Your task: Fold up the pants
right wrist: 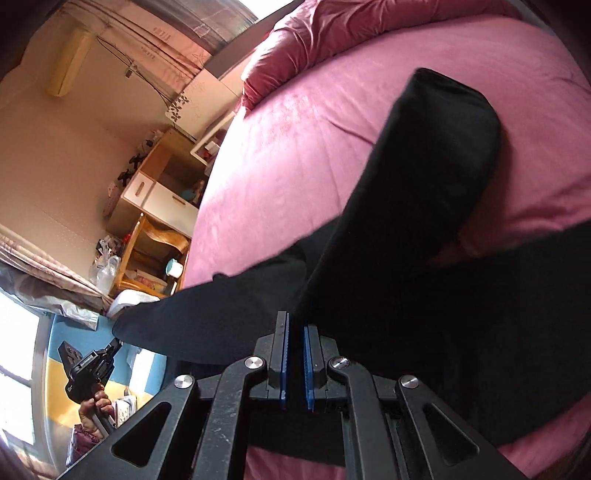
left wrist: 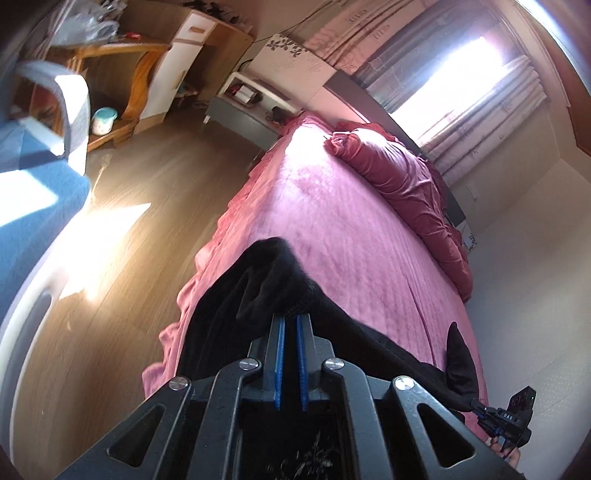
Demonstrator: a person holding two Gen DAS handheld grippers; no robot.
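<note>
Closest in, the left gripper [left wrist: 290, 317] has its 2 blue pads drawn together on a bunched edge of the black pants [left wrist: 258, 295], which rise straight ahead of its tips in a small peak. From there the cloth slopes away to the right of this claw, down to the right gripper [left wrist: 480, 408], whose tips sit at a dark corner of the same garment. The right gripper's own view agrees: its jaws stand nearly together with black cloth at the tips, though whether the pads truly pinch it is hard to make out.

So the pants stretch between the 2 claws, long axis running side to side across the near edge of the pink bed [left wrist: 351, 229], with 1 leg reaching forward from the right claw toward the red quilt [right wrist: 332, 33]. In my judgement the coming fold turns on carrying both held ends forward along that leg.

The right view alone shows the leg's full reach and the hand [right wrist: 96, 408] holding the left tool; the left view alone shows the wooden floor [left wrist: 147, 221] beside the bed and the bright window [left wrist: 461, 85] beyond.
</note>
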